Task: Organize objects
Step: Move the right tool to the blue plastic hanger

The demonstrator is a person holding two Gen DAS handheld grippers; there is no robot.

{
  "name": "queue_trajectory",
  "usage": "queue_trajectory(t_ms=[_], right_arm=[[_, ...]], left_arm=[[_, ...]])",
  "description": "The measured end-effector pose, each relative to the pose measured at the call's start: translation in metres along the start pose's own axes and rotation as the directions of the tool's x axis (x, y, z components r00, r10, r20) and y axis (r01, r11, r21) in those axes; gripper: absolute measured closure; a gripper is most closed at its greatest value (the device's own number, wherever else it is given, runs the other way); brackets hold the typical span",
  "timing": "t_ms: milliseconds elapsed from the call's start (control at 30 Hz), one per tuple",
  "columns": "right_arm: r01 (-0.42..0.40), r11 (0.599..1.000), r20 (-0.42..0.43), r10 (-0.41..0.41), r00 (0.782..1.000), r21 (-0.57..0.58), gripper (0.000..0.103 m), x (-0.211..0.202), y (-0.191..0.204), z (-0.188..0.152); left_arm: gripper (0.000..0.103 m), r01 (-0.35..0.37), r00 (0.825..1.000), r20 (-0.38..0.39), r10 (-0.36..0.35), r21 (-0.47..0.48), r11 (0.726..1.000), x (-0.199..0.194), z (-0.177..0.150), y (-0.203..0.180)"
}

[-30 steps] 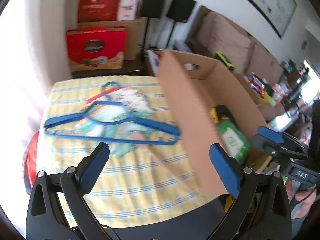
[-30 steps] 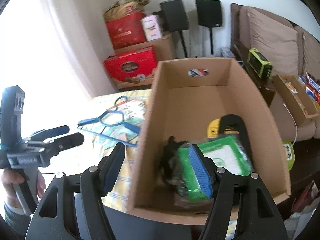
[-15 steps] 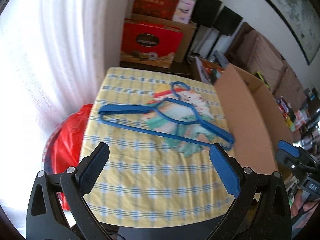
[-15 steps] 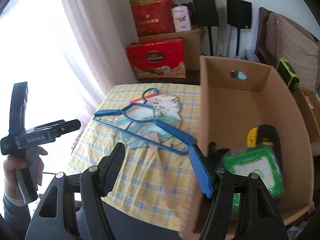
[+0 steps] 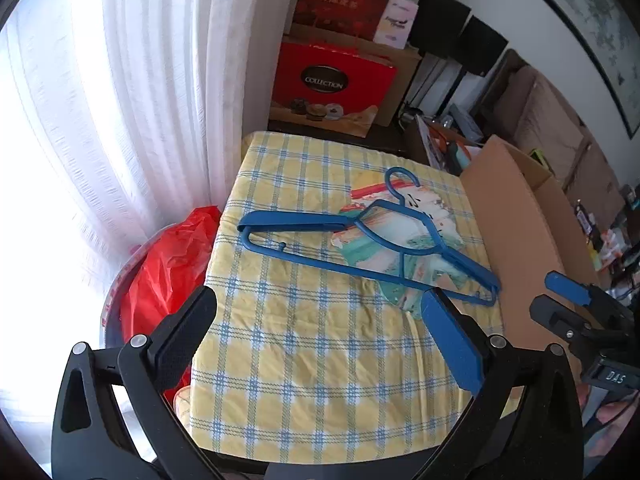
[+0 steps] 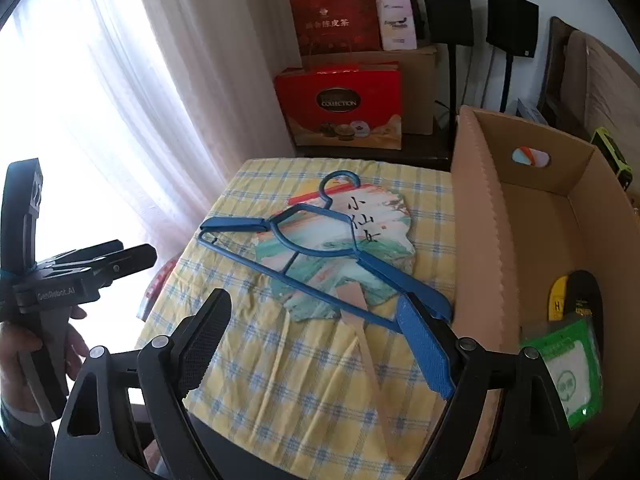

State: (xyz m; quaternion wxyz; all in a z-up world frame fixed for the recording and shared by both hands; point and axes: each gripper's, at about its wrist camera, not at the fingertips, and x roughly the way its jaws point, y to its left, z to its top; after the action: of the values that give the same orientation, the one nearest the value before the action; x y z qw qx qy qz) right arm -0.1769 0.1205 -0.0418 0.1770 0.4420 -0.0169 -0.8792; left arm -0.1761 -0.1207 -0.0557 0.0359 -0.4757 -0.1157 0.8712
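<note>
Just ahead of both hand-held grippers, a blue hanger [image 6: 320, 256] lies on a paper fan [image 6: 340, 248] on the checked desk [image 5: 320, 380], beside a cardboard box [image 6: 480, 240]. Left hand-held gripper [image 5: 316, 328] gapes empty; right hand-held gripper [image 6: 316, 336] is opening, empty.

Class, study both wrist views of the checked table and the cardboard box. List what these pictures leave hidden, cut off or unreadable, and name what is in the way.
- Cardboard box, left wrist view: its contents, hidden by its near wall.
- Green packet, right wrist view: print too small; lower edge behind the gripper's frame.
- Paper fan: part of its picture crossed by the blue hanger.
- Red bag, left wrist view: contents hidden by its own folds.
</note>
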Motion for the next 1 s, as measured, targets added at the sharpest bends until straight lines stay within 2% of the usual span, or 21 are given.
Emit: queue_trajectory(t_ms=[167,333,600,700,767,833,933,1000], right_arm=[[0.021,1.000,-0.017,-0.021,1.000,-0.008,0.017,0.018,0.002,0.011],[0.049,0.999,-0.056,-0.050,0.997,-0.014,0.017,0.043,0.000,0.020],[0.084,0.996,-0.114,-0.081,0.990,0.021,0.019,0.084,-0.012,0.038],[0.101,0.994,-0.137,-0.094,0.986,0.048,0.025,0.100,-0.017,0.043],[0.110,0.992,-0.147,-0.100,0.984,0.061,0.040,0.107,-0.020,0.044],[0.119,0.990,-0.159,-0.106,0.982,0.079,0.050,0.116,-0.025,0.046],[0.125,0.987,-0.173,-0.107,0.979,0.097,0.061,0.125,-0.029,0.046],[0.129,0.986,-0.185,-0.109,0.977,0.101,0.068,0.131,-0.030,0.046]], left_arm=[[0.001,0.009,1.000,-0.017,-0.010,-0.023,1.000,0.013,0.002,0.006],[0.001,0.052,0.997,-0.059,-0.057,-0.074,0.996,0.037,0.003,0.010],[0.001,0.050,0.993,-0.101,-0.063,-0.129,0.990,0.077,0.009,0.013],[0.004,0.045,0.992,-0.110,-0.059,-0.120,0.992,0.089,0.013,0.010],[0.007,0.040,0.992,-0.114,-0.053,-0.113,0.993,0.095,0.015,0.008],[0.010,0.039,0.990,-0.130,-0.054,-0.115,0.993,0.103,0.017,0.007],[0.015,0.060,0.986,-0.146,-0.078,-0.128,0.990,0.113,0.017,0.006],[0.023,0.068,0.984,-0.157,-0.088,-0.129,0.989,0.118,0.016,0.003]])
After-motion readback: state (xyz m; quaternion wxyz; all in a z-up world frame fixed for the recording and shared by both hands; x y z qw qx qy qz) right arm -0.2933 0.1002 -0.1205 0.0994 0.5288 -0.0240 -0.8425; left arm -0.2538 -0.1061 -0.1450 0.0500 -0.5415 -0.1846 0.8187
